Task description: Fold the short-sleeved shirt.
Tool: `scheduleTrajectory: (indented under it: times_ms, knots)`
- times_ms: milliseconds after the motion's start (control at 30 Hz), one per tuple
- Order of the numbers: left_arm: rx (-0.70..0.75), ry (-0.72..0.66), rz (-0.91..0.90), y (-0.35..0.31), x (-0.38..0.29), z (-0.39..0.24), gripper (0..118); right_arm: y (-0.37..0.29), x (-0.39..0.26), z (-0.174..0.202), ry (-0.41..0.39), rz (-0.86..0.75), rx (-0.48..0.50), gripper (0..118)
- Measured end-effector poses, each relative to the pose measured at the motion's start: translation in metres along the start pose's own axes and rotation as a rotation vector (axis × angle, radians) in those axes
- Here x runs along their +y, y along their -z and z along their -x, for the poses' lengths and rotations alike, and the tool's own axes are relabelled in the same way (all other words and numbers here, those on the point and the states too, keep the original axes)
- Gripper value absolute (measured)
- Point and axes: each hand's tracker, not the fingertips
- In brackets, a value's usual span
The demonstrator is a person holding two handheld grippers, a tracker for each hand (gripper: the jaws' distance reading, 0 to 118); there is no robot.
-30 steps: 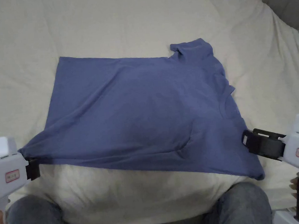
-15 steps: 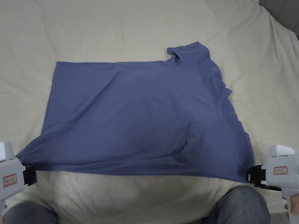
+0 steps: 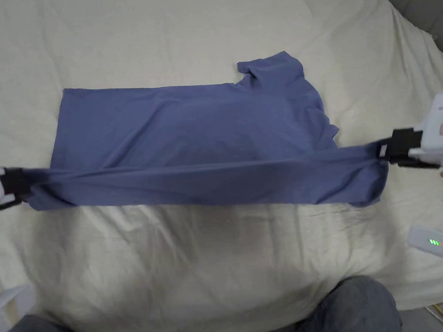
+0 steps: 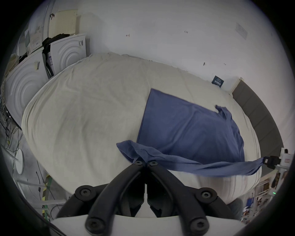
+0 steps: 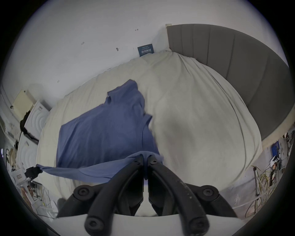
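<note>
A blue short-sleeved shirt (image 3: 190, 124) is lying spread on a bed (image 3: 208, 33) covered with a cream sheet, its hem toward the left of the head view and its collar end toward the right. The near long edge of the shirt is being held up off the sheet and pulled taut into a narrow band running across the bed, while the far part is lying flat with one sleeve (image 3: 271, 69) sticking out at the far right corner.

The left claw (image 3: 22, 183) is clamping the hem-side corner of that raised edge; in the left gripper view its two jaws are pressing together on bunched blue cloth (image 4: 146, 162), with a small flap of fabric hanging past the tips. The right claw (image 3: 383, 150) is gripping the opposite corner near the shoulder; in the right gripper view the jaws are closed on the fold of fabric (image 5: 146, 159).

The person's knees (image 3: 351, 306) in denim are showing at the near edge of the bed, and a grey padded headboard (image 5: 239, 71) is standing at the right end
</note>
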Motion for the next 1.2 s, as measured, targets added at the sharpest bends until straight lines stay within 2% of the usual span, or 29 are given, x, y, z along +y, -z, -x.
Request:
scheduleTrajectory:
  times_ms: [300, 333, 400, 433, 467, 500, 533, 567, 600, 767, 933, 1000, 1067, 1100, 1133, 1167, 1200]
  knots:
    - [0.112, 0.054, 0.086, 0.108, 0.057, -0.024, 4, 0.104, 0.062, 0.031, -0.027, 0.043, -0.097, 7]
    - [0.128, 0.051, 0.088, 0.114, 0.057, -0.026, 10, 0.114, 0.064, 0.032, -0.022, 0.042, -0.098, 7]
    - [0.191, 0.052, 0.07, 0.128, 0.06, -0.026, 31, 0.13, 0.067, 0.031, 0.002, 0.063, -0.118, 7]
    - [0.21, 0.049, 0.057, 0.132, 0.062, -0.025, 49, 0.136, 0.068, 0.03, 0.011, 0.074, -0.123, 14]
    - [0.209, 0.041, 0.039, 0.133, 0.062, -0.024, 68, 0.139, 0.067, 0.029, 0.008, 0.075, -0.126, 27]
    - [0.2, 0.035, 0.018, 0.132, 0.062, -0.022, 84, 0.14, 0.067, 0.028, -0.001, 0.075, -0.136, 50]
    - [0.193, 0.032, -0.008, 0.129, 0.062, -0.021, 102, 0.139, 0.065, 0.027, -0.014, 0.069, -0.144, 84]
    - [0.194, 0.04, -0.05, 0.124, 0.062, -0.021, 111, 0.134, 0.063, 0.026, -0.027, 0.048, -0.152, 100]
    - [0.203, 0.058, -0.09, 0.116, 0.06, -0.021, 115, 0.126, 0.061, 0.026, -0.046, -0.005, -0.158, 104]
    - [0.185, 0.143, -0.334, 0.056, 0.046, -0.029, 115, 0.056, 0.041, 0.039, -0.196, -0.26, -0.154, 105]
    - [0.232, 0.227, -0.597, -0.02, 0.018, -0.048, 115, -0.03, -0.002, 0.061, -0.302, -0.548, -0.106, 117]
    - [0.242, 0.273, -0.661, -0.046, 0.006, -0.057, 107, -0.06, -0.019, 0.068, -0.326, -0.64, -0.092, 116]
    - [0.227, 0.307, -0.719, -0.068, -0.007, -0.065, 81, -0.085, -0.036, 0.075, -0.323, -0.694, -0.073, 105]
    - [0.215, 0.318, -0.742, -0.078, -0.013, -0.069, 67, -0.095, -0.043, 0.077, -0.31, -0.716, -0.051, 93]
    - [0.211, 0.315, -0.741, -0.083, -0.016, -0.071, 45, -0.104, -0.049, 0.079, -0.294, -0.733, -0.031, 74]
    - [0.193, 0.311, -0.744, -0.092, -0.02, -0.073, 30, -0.113, -0.057, 0.081, -0.27, -0.748, -0.003, 57]
    - [0.161, 0.303, -0.752, -0.098, -0.024, -0.074, 20, -0.119, -0.062, 0.082, -0.254, -0.751, 0.012, 38]
